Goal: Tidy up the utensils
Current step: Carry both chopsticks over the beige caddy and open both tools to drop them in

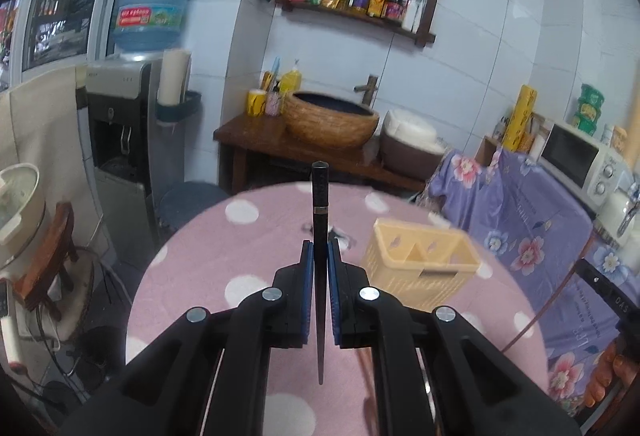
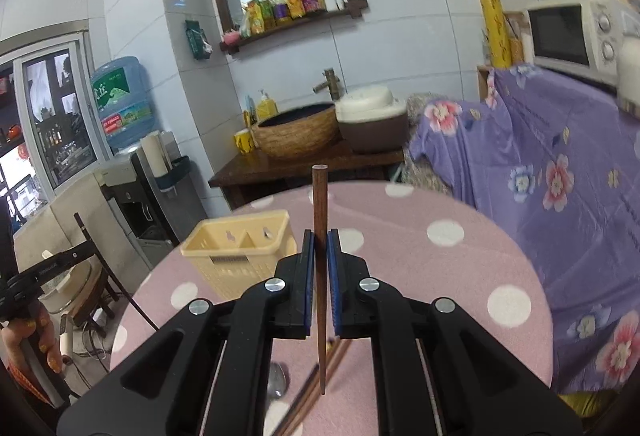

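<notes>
My left gripper (image 1: 320,250) is shut on a black chopstick (image 1: 320,195) that stands upright between the blue pads, above the pink dotted table (image 1: 200,268). The yellow utensil basket (image 1: 420,264) stands on the table to its right. My right gripper (image 2: 320,240) is shut on a brown wooden chopstick (image 2: 319,203), also upright. The basket (image 2: 240,248) is to its left in the right wrist view. Below the right gripper, more brown chopsticks (image 2: 316,392) and a metal spoon (image 2: 277,380) lie on the table (image 2: 440,276).
A purple floral cloth (image 1: 520,220) covers a counter right of the table, with a microwave (image 1: 580,159) on it. A wooden stand with a basin (image 1: 330,119) is behind the table. A water dispenser (image 1: 120,139) stands at the left.
</notes>
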A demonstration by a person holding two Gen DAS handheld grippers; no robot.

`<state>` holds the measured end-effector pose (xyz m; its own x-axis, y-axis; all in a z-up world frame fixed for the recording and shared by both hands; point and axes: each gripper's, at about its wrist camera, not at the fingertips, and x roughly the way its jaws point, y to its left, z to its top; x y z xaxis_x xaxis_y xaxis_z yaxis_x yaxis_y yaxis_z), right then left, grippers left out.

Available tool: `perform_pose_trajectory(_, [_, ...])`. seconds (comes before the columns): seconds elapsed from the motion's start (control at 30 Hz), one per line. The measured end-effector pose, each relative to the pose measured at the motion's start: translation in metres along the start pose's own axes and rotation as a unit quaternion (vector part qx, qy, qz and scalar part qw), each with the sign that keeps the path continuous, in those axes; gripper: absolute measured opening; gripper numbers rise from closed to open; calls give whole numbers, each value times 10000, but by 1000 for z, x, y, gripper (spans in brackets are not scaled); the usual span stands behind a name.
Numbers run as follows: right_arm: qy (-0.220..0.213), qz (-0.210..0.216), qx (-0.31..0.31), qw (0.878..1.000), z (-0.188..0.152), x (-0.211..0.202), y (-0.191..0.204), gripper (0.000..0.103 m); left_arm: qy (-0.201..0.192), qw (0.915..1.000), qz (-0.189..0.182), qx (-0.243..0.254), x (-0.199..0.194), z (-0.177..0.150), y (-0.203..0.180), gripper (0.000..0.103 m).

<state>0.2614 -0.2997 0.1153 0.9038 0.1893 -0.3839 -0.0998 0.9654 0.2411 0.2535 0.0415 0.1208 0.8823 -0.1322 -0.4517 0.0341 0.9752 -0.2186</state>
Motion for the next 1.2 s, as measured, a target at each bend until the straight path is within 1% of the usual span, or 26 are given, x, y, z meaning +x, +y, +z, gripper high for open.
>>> perform_pose_trajectory(0.17, [-548,108,-241,9981,68,-6,35,7,-364,9986,-377,-105,-16,72,-21,8])
perform_pose_trajectory(0.23, [-752,183,-254,9967,96,-8,49,7,-504,9977,-439,-136,-17,99,-31,8])
perform_pose_trajectory(0.3, [-906,212,-214,9954,119,-6,60,8,-573,9973,-426,-184,-12,115,-42,8])
perform_pose_trajectory(0.4, [-1081,132,-230,9938,133,7,75,8,-496,9976,-410,-247,10,125,-54,8])
perform_pose_trajectory(0.5, [-970,128,-166,9951,126,29,80,8,-314,9983,-399,-288,36,114,-58,8])
perform_pose_trajectory(0.57, [-851,63,-155,9962,111,50,80,8,-206,9988,-367,-266,54,100,-61,8])
perform_pose_trajectory(0.7, [-387,22,6,9992,75,90,69,8,254,9988,-332,-272,88,64,-60,8])
perform_pose_trajectory(0.8, [-80,23,98,9999,51,108,61,8,442,9982,-331,-232,102,44,-57,8])
perform_pose_trajectory(0.87, [27,17,90,10000,40,116,59,8,494,9983,-270,-119,108,31,-56,8])
perform_pose_trajectory(0.93, [111,5,83,9999,31,121,57,8,628,9978,-221,-53,116,19,-56,8])
perform_pose_trajectory(1.03, [110,-50,100,9999,25,123,54,8,780,9967,-202,-105,125,9,-52,8])
perform_pose_trajectory(1.1, [135,-63,167,9997,24,124,50,7,794,9967,-142,-93,128,7,-51,8])
perform_pose_trajectory(1.2, [113,-70,228,9997,23,124,46,8,907,9954,-246,-175,131,6,-48,8])
